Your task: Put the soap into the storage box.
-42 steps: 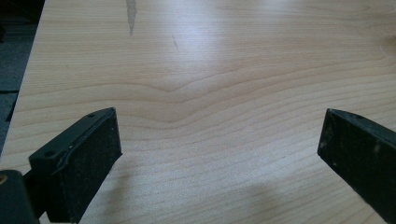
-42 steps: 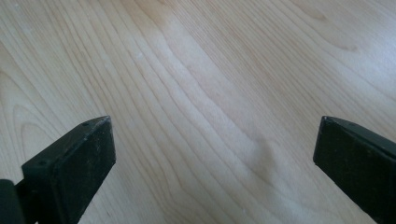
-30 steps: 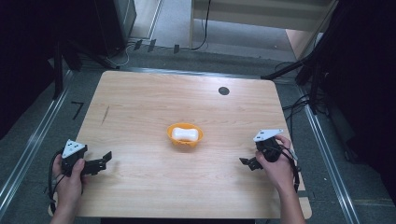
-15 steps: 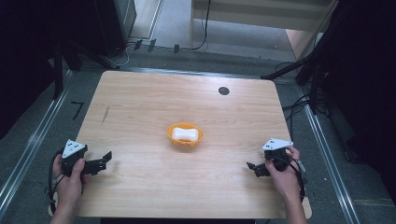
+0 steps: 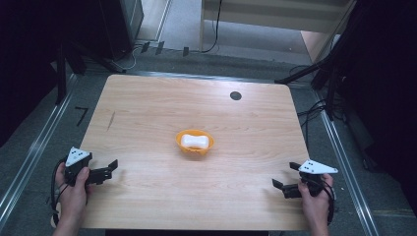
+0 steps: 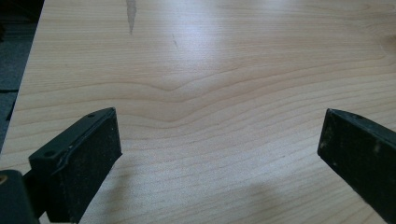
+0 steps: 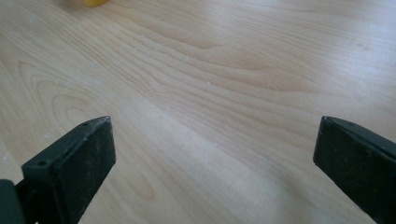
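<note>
So there's a light wooden table (image 5: pixel 147 113) and pretty much dead centre on it sits a small orange bowl (image 5: pixel 195 142) with a white bone-shaped thing (image 5: pixel 194 141) lying inside it. I can't tell what the white thing is made of.

Using the bowl as the reference: the left gripper (image 5: pixel 109 169) is well away from it, toward the table's near left corner, held in the person's left hand (image 5: pixel 74 189). Its jaws point roughly toward the bowl side and are spread wide with nothing between them. In the left gripper view (image 6: pixel 219 154) you just see the two black jaws far apart over bare wood grain, plus a dark streak (image 6: pixel 131 14) on the table surface farther up.

The right gripper (image 5: pixel 285 178) is also well apart from the bowl, toward the near right corner, in the person's right hand (image 5: pixel 314 201). Same deal, jaws wide open, gripping nothing. Its grey three-cornered plate (image 5: pixel 317 167) is clearly visible on top. In the right gripper view (image 7: pixel 215 154) the jaws stand far apart above plain wood, and a tiny sliver of the orange bowl (image 7: pixel 95 2) peeks in at the top edge.

Beyond the bowl, toward the far edge of the table, there's a small dark round hole (image 5: pixel 235 96) in the tabletop. Cables (image 5: pixel 314 110) trail on the floor off to the right.
</note>
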{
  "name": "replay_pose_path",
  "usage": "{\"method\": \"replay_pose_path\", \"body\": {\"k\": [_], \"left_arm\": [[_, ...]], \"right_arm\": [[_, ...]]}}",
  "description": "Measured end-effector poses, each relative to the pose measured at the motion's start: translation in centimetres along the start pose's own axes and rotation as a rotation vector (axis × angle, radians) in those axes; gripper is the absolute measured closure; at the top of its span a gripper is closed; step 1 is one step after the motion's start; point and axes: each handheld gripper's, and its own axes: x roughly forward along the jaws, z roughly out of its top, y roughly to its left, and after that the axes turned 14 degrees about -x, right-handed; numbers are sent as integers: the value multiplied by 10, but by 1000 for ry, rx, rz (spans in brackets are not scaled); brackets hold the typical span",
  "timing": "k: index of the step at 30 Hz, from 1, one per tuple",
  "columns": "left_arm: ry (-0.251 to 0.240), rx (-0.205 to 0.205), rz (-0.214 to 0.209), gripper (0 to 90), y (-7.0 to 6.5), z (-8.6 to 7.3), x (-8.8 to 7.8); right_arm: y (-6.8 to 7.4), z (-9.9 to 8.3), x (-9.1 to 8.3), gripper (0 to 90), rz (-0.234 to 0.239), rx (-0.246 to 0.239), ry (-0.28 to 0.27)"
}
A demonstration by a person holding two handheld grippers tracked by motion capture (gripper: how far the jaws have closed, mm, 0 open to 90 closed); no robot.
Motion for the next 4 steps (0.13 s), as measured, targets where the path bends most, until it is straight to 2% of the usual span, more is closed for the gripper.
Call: {"method": "replay_pose_path", "body": {"k": [4], "left_arm": [[3,-1,-1,0,0,0,0]], "right_arm": [[2,-7,-8,0,2,33,-27]]}}
